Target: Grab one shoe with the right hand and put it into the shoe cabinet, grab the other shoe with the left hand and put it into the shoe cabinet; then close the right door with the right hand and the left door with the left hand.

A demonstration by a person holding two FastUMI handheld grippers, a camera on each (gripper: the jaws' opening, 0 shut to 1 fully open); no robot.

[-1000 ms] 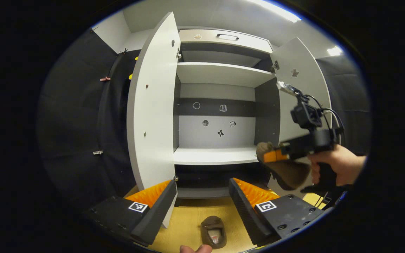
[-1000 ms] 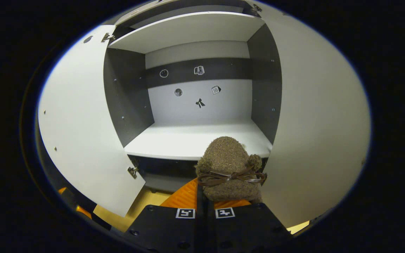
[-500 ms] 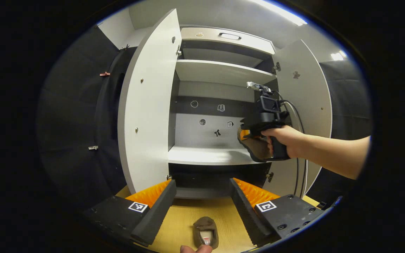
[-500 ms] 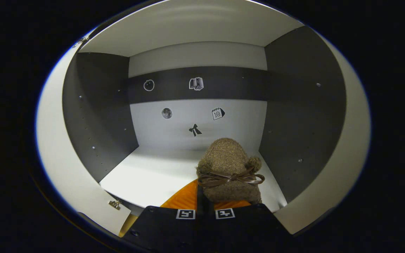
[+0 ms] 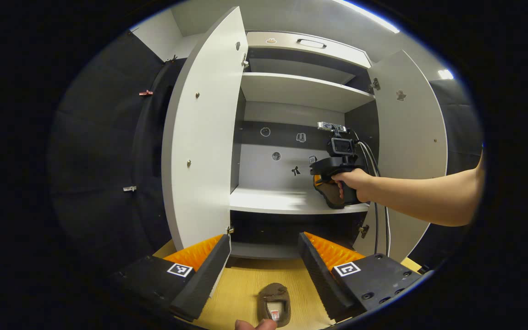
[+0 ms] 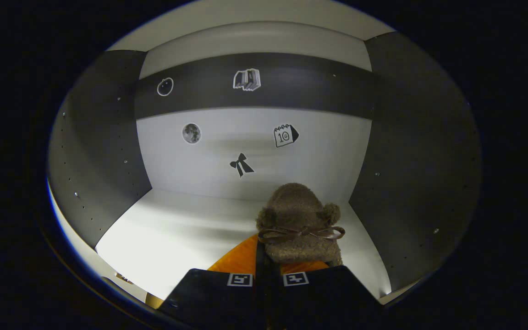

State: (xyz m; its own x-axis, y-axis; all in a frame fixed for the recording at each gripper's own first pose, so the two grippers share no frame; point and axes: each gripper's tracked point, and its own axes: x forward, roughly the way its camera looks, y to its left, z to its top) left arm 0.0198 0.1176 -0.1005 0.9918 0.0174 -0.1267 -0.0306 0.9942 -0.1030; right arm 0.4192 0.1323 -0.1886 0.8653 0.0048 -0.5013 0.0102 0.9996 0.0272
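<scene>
- Right gripper view, right gripper (image 6: 271,268): fingers drawn tight together, clamping a fuzzy brown shoe (image 6: 298,224) with a ribbon bow across its top; toe points toward the back panel.
- Held shoe, position: inside the shoe cabinet (image 6: 108,151), over the right part of the white middle shelf (image 6: 177,229), close to the dark right side wall; contact with the shelf cannot be told.
- Back panel (image 6: 328,146): pale, crossed by a dark band, carrying small stickers, among them a bow (image 6: 241,165).
- Left gripper view, left gripper (image 5: 264,256): fingers spread wide, gripping nothing, low before the cabinet.
- Second shoe (image 5: 274,303): brown, lying on the wooden floor (image 5: 236,288) between the spread fingers, opening upward.
- Left door (image 5: 200,137) and right door (image 5: 413,133): both swung open.
- Person's hand (image 5: 353,181): holds the right gripper within the middle compartment, forearm reaching in from the right.
</scene>
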